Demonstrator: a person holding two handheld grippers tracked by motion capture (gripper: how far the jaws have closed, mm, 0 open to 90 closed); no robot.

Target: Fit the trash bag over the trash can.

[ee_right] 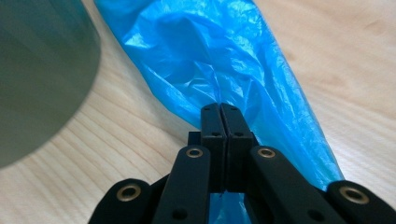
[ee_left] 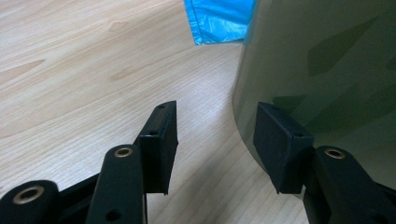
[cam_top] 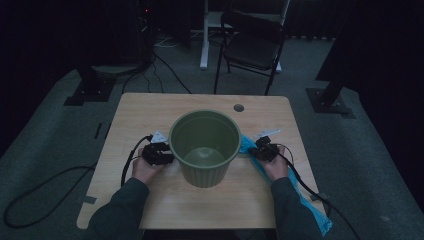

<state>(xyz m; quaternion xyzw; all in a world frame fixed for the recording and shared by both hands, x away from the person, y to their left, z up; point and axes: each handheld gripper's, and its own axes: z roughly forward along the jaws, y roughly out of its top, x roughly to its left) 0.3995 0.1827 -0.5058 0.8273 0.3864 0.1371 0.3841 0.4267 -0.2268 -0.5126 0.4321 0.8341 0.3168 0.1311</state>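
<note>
At the wooden table [cam_top: 150, 110], I hold a gripper on either side of the green bin [cam_top: 205, 147], which stands upright near the middle of the tabletop; the bin is open at the top and I see nothing inside it but its bare floor; I can read no label or writing on bin, bag or tools. The blue plastic bag [cam_top: 305, 200] lies flat on the table to the bin's right, running from the bin's side back past the table's near edge. My right gripper [ee_right: 219, 109] has its jaws pressed together on a fold of that bag, just beside the bin's wall; my left gripper [ee_left: 215, 140] sits at the bin's left with jaws spread wide, one jaw against the bin's curved wall, the other over bare wood, gripping nothing.
</note>
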